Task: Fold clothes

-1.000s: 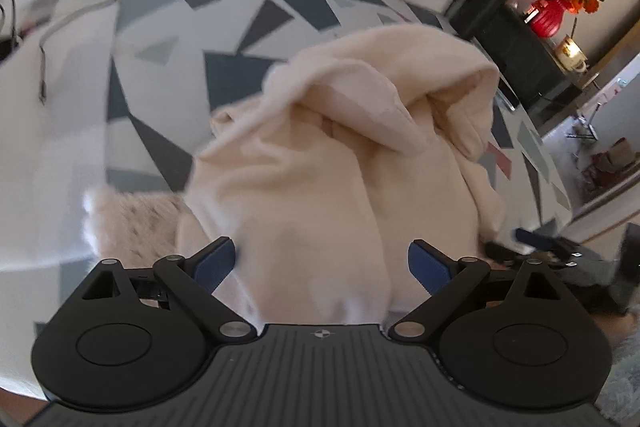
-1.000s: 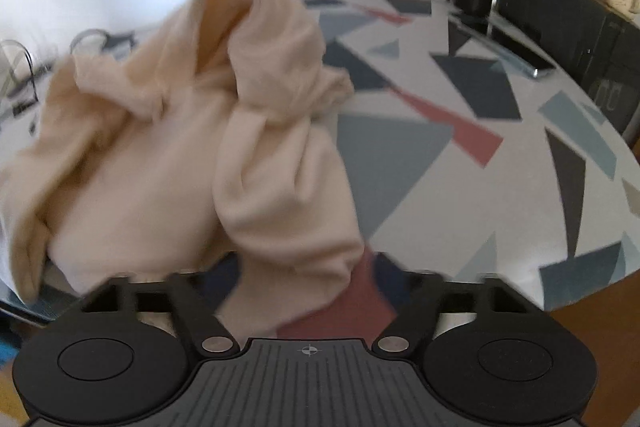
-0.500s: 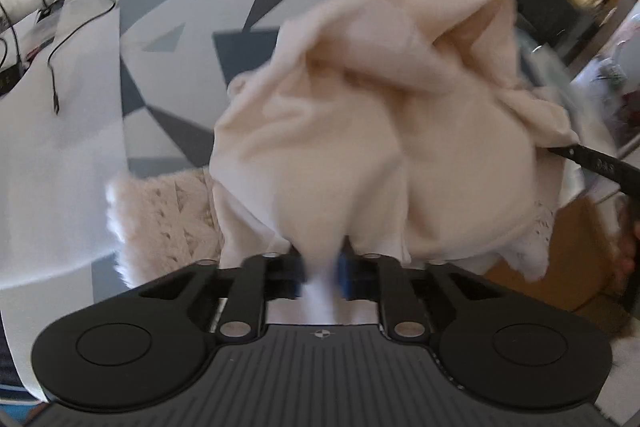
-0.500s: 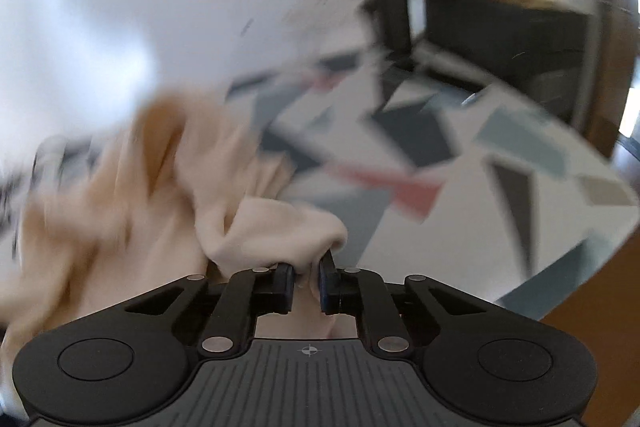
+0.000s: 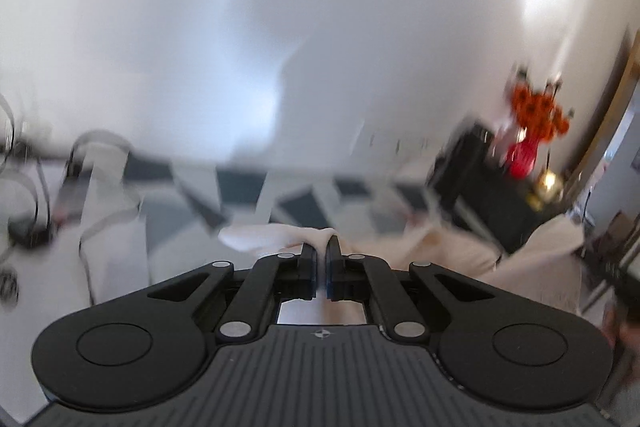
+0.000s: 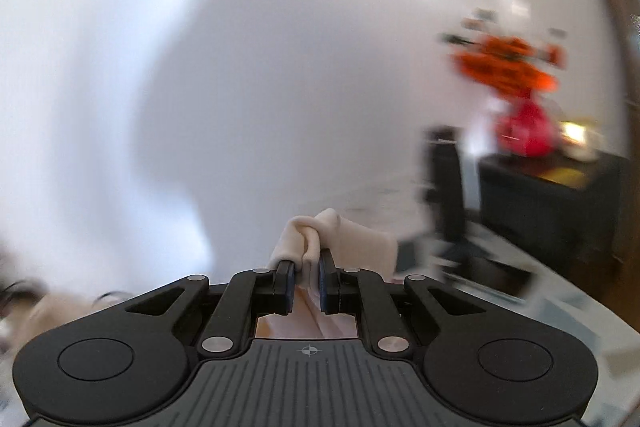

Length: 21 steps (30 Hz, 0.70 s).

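Left gripper (image 5: 321,247): fingers pressed nearly together, pinching a thin fold of the cream garment (image 5: 280,235) at the tips. Cloth bunches just past the fingers, spreading left in a pale ridge, and more of it sags away to the right (image 5: 460,255). Right gripper (image 6: 307,261): fingers clamped on a thicker roll of the same garment (image 6: 308,235), which rises in a knot above the tips and drapes off to the right; cloth also shows between the fingers below. Both views heavily blurred. Beyond the left gripper, a table (image 5: 304,203) with grey and dark triangle pattern, cables (image 5: 36,195) at its far left. Farther out, white wall with a broad shadow (image 6: 280,87). To the right, a dark cabinet (image 6: 552,199) carrying a red vase (image 6: 524,135) of orange flowers (image 6: 508,63); a tall dark bottle (image 6: 446,187) stands beside the cabinet.
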Each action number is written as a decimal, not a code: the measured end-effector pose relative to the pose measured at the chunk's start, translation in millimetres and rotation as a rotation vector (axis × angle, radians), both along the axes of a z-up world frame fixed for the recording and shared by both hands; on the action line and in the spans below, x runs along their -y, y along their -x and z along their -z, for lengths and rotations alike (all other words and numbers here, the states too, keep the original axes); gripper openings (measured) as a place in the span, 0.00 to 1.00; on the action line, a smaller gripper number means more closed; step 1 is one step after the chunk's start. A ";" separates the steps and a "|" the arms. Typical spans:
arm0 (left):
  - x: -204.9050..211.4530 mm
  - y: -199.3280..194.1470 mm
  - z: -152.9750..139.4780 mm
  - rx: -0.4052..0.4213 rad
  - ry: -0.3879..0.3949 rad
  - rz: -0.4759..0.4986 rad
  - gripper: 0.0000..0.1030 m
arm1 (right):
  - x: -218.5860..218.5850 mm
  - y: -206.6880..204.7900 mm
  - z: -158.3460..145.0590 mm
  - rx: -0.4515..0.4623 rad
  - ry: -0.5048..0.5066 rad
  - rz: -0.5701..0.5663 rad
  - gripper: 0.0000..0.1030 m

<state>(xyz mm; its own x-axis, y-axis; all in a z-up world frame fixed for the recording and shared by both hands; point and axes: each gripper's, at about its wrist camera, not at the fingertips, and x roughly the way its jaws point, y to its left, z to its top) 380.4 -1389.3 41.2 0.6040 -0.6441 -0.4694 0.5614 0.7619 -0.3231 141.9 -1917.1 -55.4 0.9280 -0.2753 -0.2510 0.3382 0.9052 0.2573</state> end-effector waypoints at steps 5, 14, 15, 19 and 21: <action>20.5 -21.8 17.2 0.005 -0.024 -0.052 0.04 | -44.4 -47.5 35.9 -0.122 -0.024 -0.205 0.10; 55.8 -44.2 118.0 -0.149 -0.276 -0.012 0.05 | -85.4 -113.2 139.6 -0.437 -0.086 -0.280 0.10; 56.7 -43.8 126.9 -0.162 -0.290 -0.008 0.05 | -84.8 -115.8 145.5 -0.452 -0.088 -0.273 0.10; 60.5 -47.3 158.2 -0.244 -0.350 0.009 0.10 | -83.5 -116.2 160.2 -0.456 -0.092 -0.249 0.14; 60.6 -43.9 160.9 -0.225 -0.382 0.004 0.24 | -80.1 -108.2 151.4 -0.430 -0.104 -0.249 0.23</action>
<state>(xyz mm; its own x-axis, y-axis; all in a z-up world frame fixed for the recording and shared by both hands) 424.3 -1449.9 -119.7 0.4577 -0.4005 -0.7938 0.5121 0.8486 -0.1328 250.0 -1837.1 -206.9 0.7693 -0.0118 -0.6388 0.2101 0.9489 0.2356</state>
